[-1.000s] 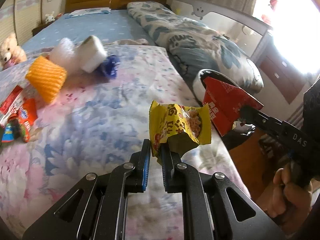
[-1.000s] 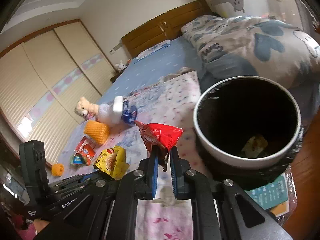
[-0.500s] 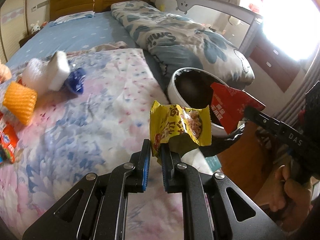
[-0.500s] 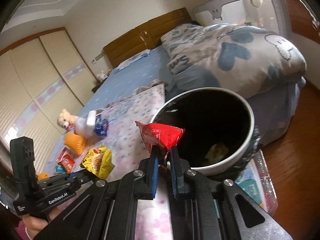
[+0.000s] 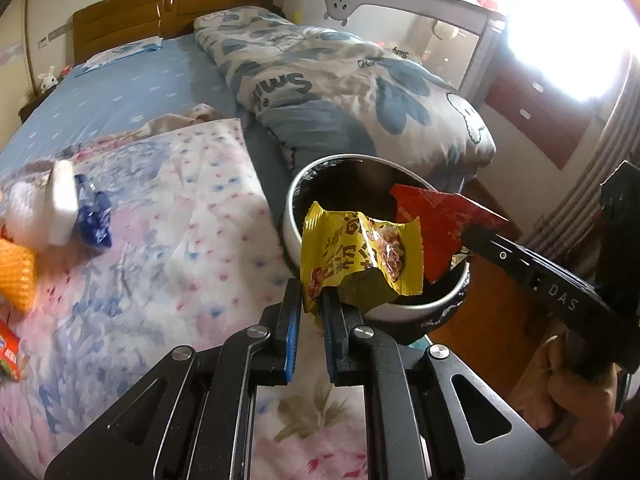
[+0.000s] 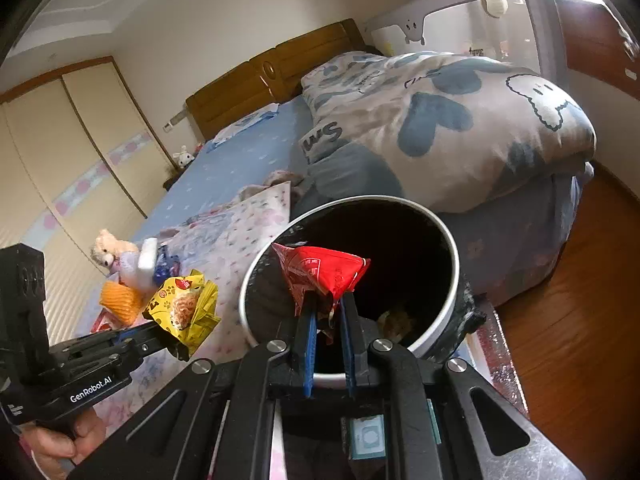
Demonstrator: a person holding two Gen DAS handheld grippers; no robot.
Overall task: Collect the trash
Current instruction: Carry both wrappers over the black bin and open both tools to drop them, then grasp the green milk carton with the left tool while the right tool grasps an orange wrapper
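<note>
While both tools pinch crinkly wrappers by a corner, the left tool (image 5: 308,300) holds a yellow wrapper (image 5: 360,256) beside the bin (image 6: 448,236) and the right tool (image 6: 328,300) a red wrapper (image 6: 320,268) over it (light, limp, probably slippery).

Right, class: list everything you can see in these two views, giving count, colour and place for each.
yellow wrapper: one, held at the bin's near edge
red wrapper: one, held over the bin's mouth
bin: one, white rim, dark inside, beside the bed
orange foam net: one, on the floral blanket
teddy bear: one, tan, on the bed
quilt: one, grey-blue, folded on the bed
left gripper: black, blue fingers
right gripper: black, blue fingers
</note>
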